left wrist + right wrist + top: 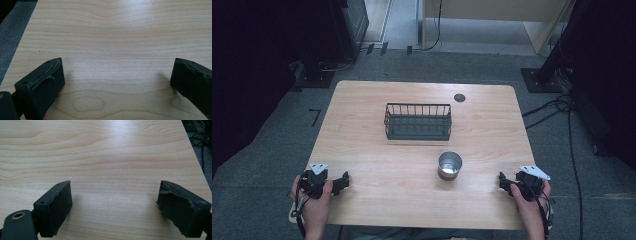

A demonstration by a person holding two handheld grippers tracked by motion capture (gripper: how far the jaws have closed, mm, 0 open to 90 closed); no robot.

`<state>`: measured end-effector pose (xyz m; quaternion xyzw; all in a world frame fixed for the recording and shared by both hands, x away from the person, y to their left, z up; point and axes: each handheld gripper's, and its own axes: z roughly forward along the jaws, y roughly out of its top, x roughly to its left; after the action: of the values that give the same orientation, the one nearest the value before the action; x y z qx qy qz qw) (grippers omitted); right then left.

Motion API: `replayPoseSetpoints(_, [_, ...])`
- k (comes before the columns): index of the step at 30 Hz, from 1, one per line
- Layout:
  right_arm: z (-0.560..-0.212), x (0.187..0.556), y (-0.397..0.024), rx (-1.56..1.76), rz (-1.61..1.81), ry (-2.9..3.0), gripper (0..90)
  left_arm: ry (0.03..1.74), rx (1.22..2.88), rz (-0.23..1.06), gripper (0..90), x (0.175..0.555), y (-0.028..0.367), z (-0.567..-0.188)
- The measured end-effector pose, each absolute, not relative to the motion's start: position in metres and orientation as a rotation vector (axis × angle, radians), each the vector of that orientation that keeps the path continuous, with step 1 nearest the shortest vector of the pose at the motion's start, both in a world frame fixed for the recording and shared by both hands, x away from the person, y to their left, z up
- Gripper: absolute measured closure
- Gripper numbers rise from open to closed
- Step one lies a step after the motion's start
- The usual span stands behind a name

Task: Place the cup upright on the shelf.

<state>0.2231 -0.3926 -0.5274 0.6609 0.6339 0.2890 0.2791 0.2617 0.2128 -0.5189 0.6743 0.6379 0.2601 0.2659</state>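
A black wire basket (418, 121) stands in the middle of the wooden table (362, 150), toward the far side. A shiny metal cup (449, 165) stands upright in front of it, slightly right of centre. My left gripper (343, 183) rests at the near left of the table, held in a hand, its jaws open over bare wood (117, 75). Over at the near right, my right gripper (503, 182) is held in the other hand, well to the right of the cup. Its jaws are open with only bare tabletop between them (115, 197).
A small dark round cap (459, 97) sits in the tabletop near the far right edge. Cables (557, 107) trail over the grey floor to the right. Dark stands and furniture legs surround the table at the back.
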Motion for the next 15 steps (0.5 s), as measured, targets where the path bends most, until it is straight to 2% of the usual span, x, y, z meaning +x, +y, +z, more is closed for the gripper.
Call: replayPoseSetpoints(15, [-0.518,0.223,-0.38,1.748,0.776,1.737,12.2,1.724,1.82,0.704,0.0,0.262,0.213,-0.519])
